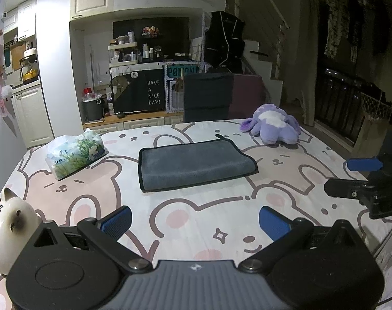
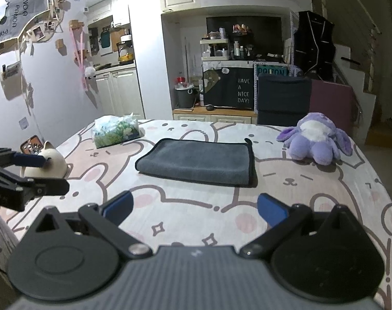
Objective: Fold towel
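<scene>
A dark grey towel (image 1: 193, 164) lies folded into a flat rectangle in the middle of the table, on a bear-print cloth (image 1: 196, 206). It also shows in the right wrist view (image 2: 199, 161). My left gripper (image 1: 195, 221) is open and empty, above the cloth well short of the towel's near edge. My right gripper (image 2: 194, 210) is open and empty too, equally short of the towel. Each gripper shows from the side in the other's view: the right one (image 1: 351, 178) at the right edge, the left one (image 2: 43, 173) at the left edge.
A tissue pack (image 1: 75, 152) lies left of the towel. A purple plush toy (image 1: 272, 125) sits at the far right. A white cat figurine (image 1: 11, 228) stands at the near left edge. A dark chair back (image 1: 208, 98) stands behind the table.
</scene>
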A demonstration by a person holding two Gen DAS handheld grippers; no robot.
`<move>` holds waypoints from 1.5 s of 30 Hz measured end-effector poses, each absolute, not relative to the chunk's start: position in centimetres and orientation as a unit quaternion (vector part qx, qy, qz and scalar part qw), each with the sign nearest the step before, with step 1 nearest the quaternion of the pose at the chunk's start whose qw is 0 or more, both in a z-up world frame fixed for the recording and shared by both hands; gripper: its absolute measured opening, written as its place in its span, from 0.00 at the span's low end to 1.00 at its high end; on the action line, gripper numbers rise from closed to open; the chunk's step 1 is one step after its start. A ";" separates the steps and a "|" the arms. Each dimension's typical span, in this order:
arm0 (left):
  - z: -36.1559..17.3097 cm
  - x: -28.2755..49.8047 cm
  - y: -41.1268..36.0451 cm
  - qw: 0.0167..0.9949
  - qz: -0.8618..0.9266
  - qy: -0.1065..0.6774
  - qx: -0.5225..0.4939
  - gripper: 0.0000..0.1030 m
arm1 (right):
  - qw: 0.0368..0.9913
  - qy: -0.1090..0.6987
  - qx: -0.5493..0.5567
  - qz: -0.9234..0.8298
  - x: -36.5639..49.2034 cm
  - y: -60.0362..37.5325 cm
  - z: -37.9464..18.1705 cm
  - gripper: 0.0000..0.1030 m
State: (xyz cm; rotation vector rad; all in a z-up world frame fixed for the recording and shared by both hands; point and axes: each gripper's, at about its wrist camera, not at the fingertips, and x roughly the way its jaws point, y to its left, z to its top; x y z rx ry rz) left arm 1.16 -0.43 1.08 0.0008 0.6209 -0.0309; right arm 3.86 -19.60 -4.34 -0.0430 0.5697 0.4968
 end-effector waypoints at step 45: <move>0.0 0.1 -1.1 0.946 -0.024 0.322 0.004 1.00 | 0.921 0.289 -0.042 0.256 3.2 -19.4 -5.1 1.00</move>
